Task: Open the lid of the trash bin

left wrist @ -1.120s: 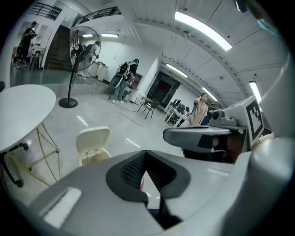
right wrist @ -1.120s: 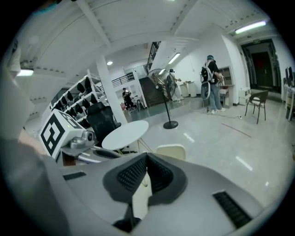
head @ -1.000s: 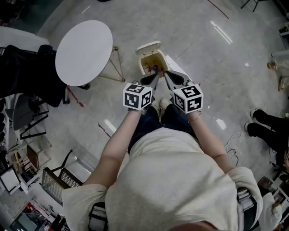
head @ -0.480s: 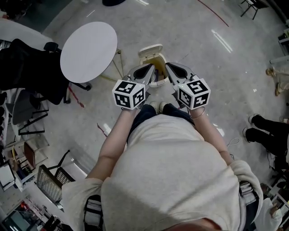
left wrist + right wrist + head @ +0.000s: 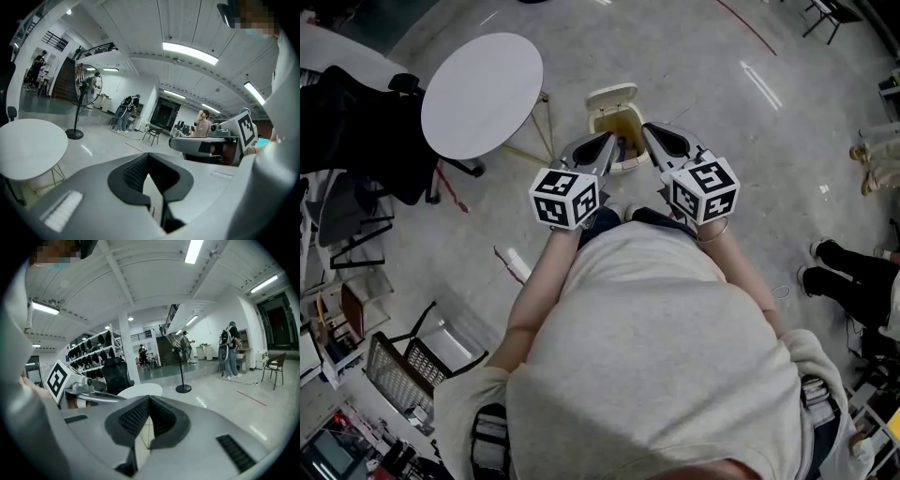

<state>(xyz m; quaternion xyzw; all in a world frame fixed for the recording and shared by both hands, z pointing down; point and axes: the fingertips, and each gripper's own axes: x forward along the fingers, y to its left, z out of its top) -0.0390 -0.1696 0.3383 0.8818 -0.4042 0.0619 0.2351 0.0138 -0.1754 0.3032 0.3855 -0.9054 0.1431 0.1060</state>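
Note:
In the head view a small cream trash bin stands on the grey floor just ahead of my feet. Its lid is tipped up and back, and the brownish inside shows. My left gripper and right gripper are held side by side above the bin, pointing forward and partly covering it. Each is shut with nothing between its jaws, as the left gripper view and right gripper view also show. Both of those views look out level across the room, and the bin is hidden in them.
A round white table stands left of the bin, with a black chair beyond it. A wire basket sits at lower left. Someone's legs are at the right. A floor fan and several people stand farther off.
Both grippers have risen from down at the bin's opening to level in front of me. The bin's lid stays up.

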